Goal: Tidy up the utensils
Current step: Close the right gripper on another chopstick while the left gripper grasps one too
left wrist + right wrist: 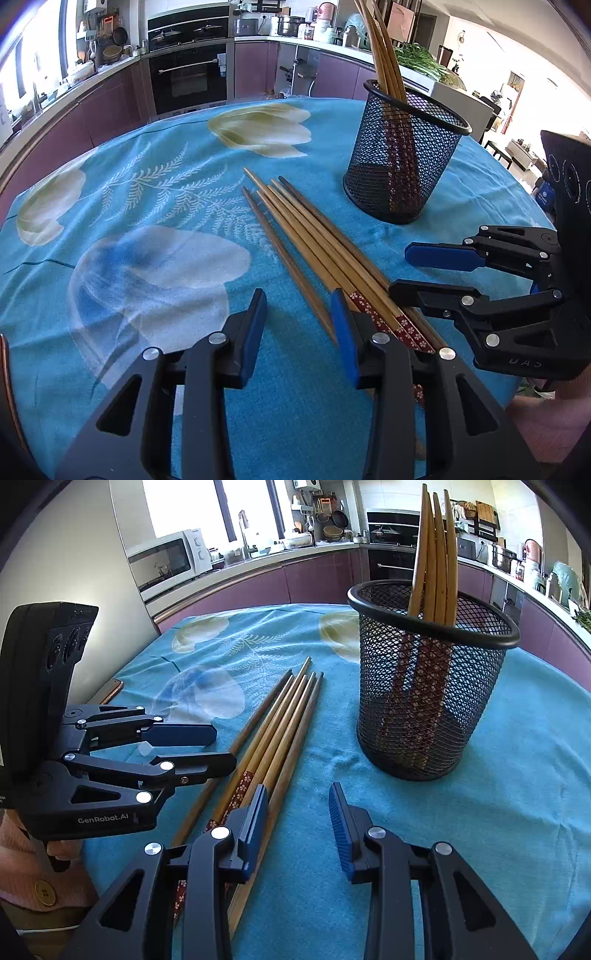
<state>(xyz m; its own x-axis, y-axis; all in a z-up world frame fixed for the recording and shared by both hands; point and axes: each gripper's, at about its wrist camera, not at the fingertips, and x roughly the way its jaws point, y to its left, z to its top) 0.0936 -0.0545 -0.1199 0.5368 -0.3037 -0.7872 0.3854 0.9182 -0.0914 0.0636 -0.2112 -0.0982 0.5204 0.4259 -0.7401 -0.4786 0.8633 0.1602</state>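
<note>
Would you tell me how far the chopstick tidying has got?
Done: several chopsticks stand in the mesh holder. In hand: nothing; left gripper and right gripper are open over the loose chopsticks. Left: that whole bundle lying on the tablecloth.

Wood, wire mesh and soft cloth

The loose chopsticks (314,243) are smooth, faintly glossy wood, some with red flower-printed ends; the holder (432,679) is matt black metal mesh; the tablecloth (147,206) looks nappy and matt; gripper fingers (343,827) carry ribbed blue pads.
</note>
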